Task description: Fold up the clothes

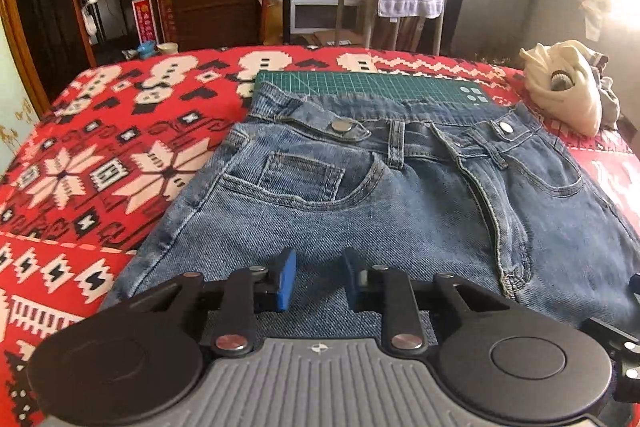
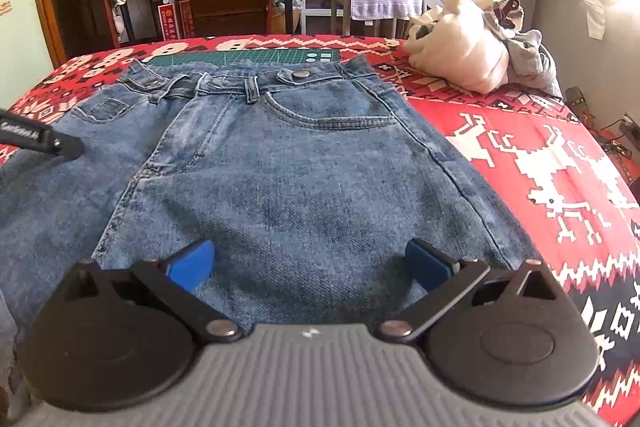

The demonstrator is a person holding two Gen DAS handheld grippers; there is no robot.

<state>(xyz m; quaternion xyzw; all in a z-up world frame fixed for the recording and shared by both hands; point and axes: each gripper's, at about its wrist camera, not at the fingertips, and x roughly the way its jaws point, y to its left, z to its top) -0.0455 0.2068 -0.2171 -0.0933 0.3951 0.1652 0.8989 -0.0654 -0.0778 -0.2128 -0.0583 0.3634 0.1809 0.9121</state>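
While the jeans lie flat: both hand-held grippers hang over the lower part of the garment, waistband away from the cameras.
Garment: blue washed-denim jeans (image 1: 360, 195), spread front-up on the red, white and black patterned knit blanket (image 1: 100, 167), waistband resting on the dark green gridded cutting mat (image 1: 360, 85).
Fly: unbuttoned and gaping, so the two front panels sit slightly askew.
Left gripper (image 1: 318, 283): blue pads drawn near together with a narrow gap between them; whether they pinch a little denim or merely sit above it, I cannot tell.
Right gripper (image 2: 310, 263): blue pads spread wide over the other leg panel, nothing between them.
Step in hand, as I judge it: taking hold of the fabric to begin a fold.
Doing it well: bite the cloth at a seam or edge rather than mid-panel, so all layers come up together; hold both sides level with each other; lift only enough to clear the blanket; carry the fabric over evenly so the side seams meet; smooth the open fly first or it will bunch.
Risk: a thin pinch of heavy denim may slip out.
Nearby: cream-coloured bundle of clothes (image 2: 460, 55) at the bed's far right, well apart.
Writing: the left tool's black arm (image 2: 28, 137), seen in the right view, bears white lettering, too blurred to read; red hangings by the door bear characters, illegible.
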